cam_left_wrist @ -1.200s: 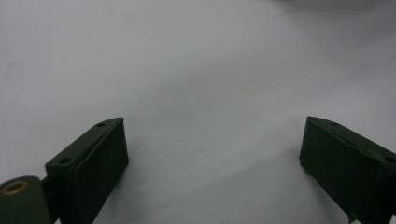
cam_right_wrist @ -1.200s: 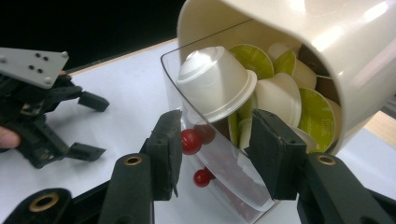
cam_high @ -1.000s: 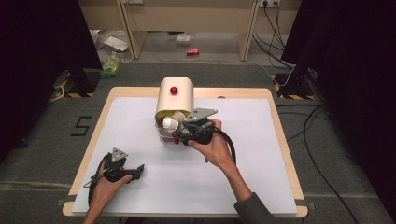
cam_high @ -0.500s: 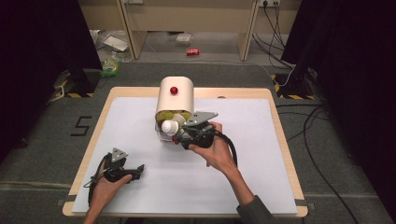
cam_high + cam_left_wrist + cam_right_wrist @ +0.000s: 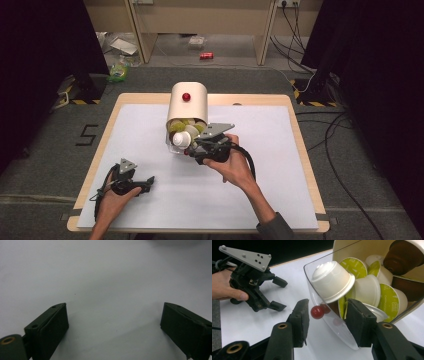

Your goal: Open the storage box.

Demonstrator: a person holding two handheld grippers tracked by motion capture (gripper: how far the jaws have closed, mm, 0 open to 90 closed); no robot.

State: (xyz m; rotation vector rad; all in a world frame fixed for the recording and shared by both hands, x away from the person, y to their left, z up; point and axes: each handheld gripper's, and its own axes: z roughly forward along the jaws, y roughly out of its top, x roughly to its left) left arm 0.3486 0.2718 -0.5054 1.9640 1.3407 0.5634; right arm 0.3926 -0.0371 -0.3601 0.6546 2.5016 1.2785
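Observation:
A cream capsule dispenser [image 5: 188, 107] with a red button [image 5: 186, 96] on top stands at the table's middle back. Its clear front drawer [image 5: 329, 327] is tipped outward, full of white, green-lidded and brown coffee capsules [image 5: 333, 281]. My right gripper [image 5: 327, 317] is open at the drawer's front. A small red knob [image 5: 317, 312] sits between its jaws, close to the left pad. In the high view the right gripper [image 5: 194, 150] is against the drawer [image 5: 176, 144]. My left gripper [image 5: 148, 183] rests open on the white tabletop at the front left, and the left gripper view shows its jaws [image 5: 113, 322] wide apart with nothing between them.
The white table surface [image 5: 280, 150] has a wooden rim. In the right gripper view the left gripper [image 5: 280, 293] and a hand are farther off. Cables [image 5: 330, 135], a red can [image 5: 206, 55] and litter lie on the floor beyond and right of the table.
The right gripper has moved slightly toward the person, and the clear drawer with its capsules has tipped out a little further. The left gripper has stayed put.

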